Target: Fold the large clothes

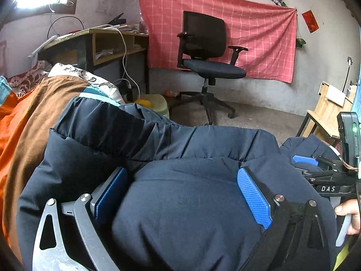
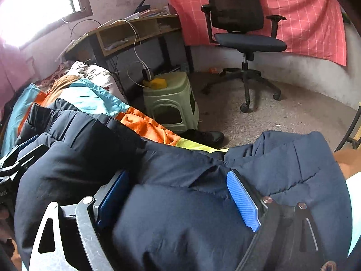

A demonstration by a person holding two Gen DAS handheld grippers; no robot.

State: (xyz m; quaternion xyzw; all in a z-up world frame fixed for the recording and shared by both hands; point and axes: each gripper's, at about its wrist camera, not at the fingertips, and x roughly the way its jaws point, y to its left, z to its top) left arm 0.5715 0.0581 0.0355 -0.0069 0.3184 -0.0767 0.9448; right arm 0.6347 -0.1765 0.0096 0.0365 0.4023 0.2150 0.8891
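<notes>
A dark navy padded jacket [image 1: 101,140] lies bunched on the bed, spread over colourful bedding. My left gripper [image 1: 182,172] hovers low over it, jaws wide, and a puffed fold of the jacket bulges up between the blue pads [image 1: 253,199] without being squeezed. My right gripper [image 2: 178,175] stands the same way over the jacket [image 2: 67,169], open, fabric swelling between its pads [image 2: 242,201]. The right gripper [image 1: 315,169] shows at the right edge of the left wrist view, held by a hand [image 1: 348,212]. Part of the left gripper [image 2: 13,164] peeks in at the left edge of the right wrist view.
Orange and brown bedding [image 1: 20,122] and a patterned pillow [image 2: 92,71] lie behind the jacket. Beyond the bed stand a cluttered desk [image 1: 97,43], a green plastic stool [image 2: 171,99], a black office chair [image 1: 207,52] and a wooden rack [image 1: 327,113]. A black shoe [image 2: 203,136] rests on the floor.
</notes>
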